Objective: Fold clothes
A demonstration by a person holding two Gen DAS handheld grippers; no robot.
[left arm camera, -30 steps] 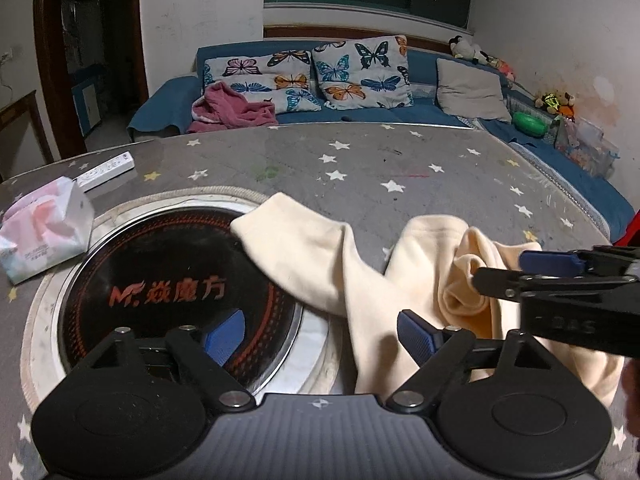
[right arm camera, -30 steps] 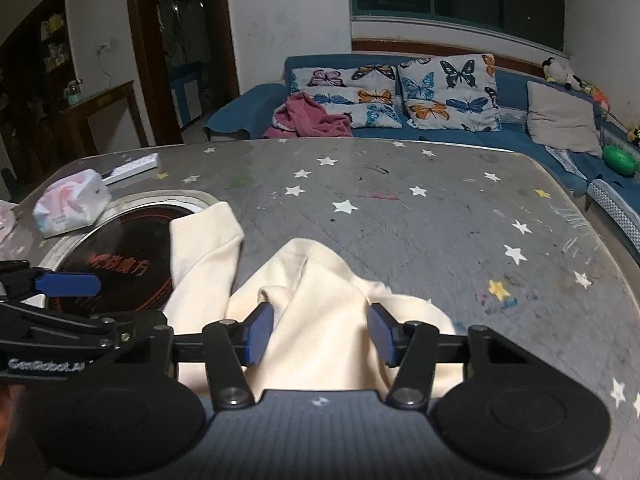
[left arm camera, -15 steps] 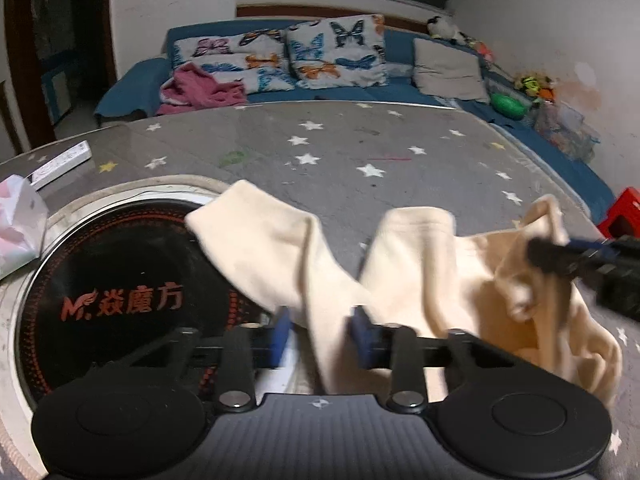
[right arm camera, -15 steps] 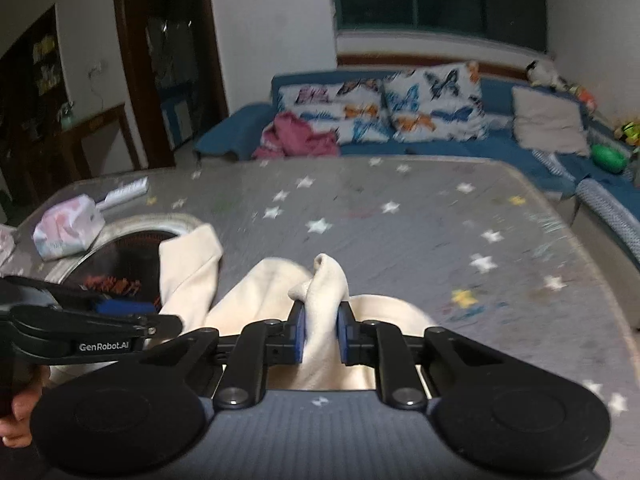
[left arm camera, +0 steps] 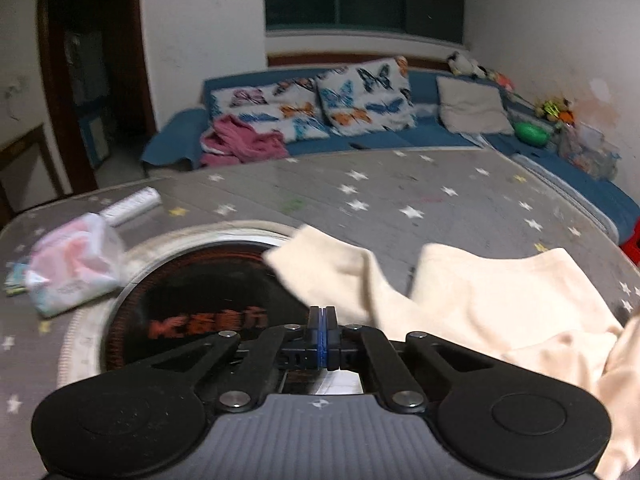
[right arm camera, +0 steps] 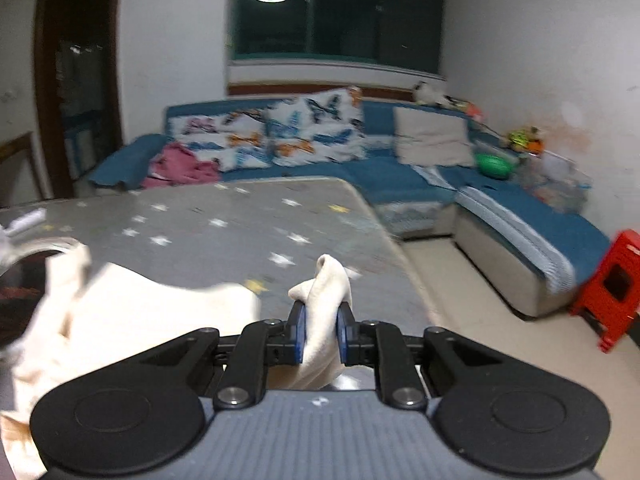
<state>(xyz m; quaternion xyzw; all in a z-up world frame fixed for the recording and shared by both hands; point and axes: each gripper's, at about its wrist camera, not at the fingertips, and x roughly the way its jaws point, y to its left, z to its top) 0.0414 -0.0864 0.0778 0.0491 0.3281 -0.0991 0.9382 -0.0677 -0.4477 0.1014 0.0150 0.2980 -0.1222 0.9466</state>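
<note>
The right gripper point(right arm camera: 321, 330) is clamped on a bunched edge of the cream garment point(right arm camera: 132, 320), which trails toward nine o'clock across the starred table point(right arm camera: 240, 232). The left gripper point(left arm camera: 323, 334) is pressed closed; whether cloth is caught cannot be told, the garment lying at two o'clock.

We are counting one cream garment point(left arm camera: 480, 292), one tissue pack point(left arm camera: 74, 268) and one white remote point(left arm camera: 132, 202) on the desk point(left arm camera: 400, 184). We are seeing two butterfly pillows point(left arm camera: 364, 98), one plain cushion point(left arm camera: 472, 106), one pink cloth point(left arm camera: 240, 142) and one red stool point(right arm camera: 612, 284).
</note>
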